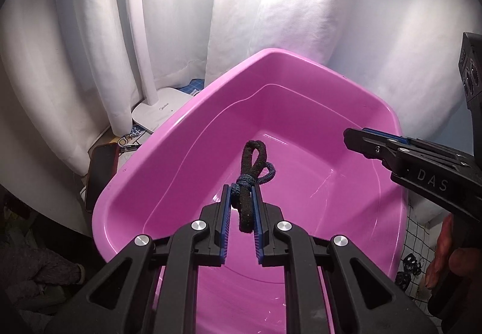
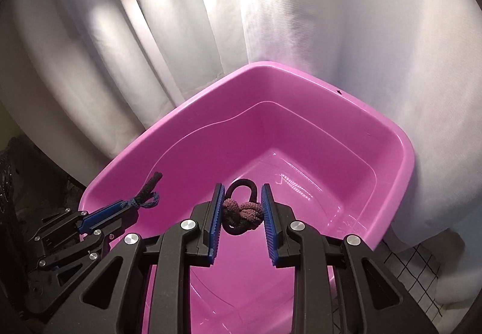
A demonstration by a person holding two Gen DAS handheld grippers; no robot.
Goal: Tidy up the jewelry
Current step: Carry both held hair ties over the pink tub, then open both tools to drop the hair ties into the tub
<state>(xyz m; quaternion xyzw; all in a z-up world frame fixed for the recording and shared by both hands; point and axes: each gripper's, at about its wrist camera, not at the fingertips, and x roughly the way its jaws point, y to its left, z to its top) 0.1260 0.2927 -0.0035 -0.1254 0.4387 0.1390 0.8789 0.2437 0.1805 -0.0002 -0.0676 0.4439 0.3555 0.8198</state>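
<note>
Both grippers (image 1: 241, 198) (image 2: 242, 207) hover over basin (image 1: 301, 68); ties (image 1: 251, 177) (image 2: 241, 213) gripped.

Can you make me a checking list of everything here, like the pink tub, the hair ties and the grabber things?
Surface: mostly hidden; gridded white cloth beside the tub.
Job's things: pink tub; dark hair tie with blue knot; black hair tie with mauve knot.
Clutter: phone leaning left of the tub.
Grippers: left gripper shut on the dark tie over the tub; right gripper around the mauve-knot tie, grip unclear.
Cables: nothing seen.
Surroundings: white curtain, white lamp base.
</note>
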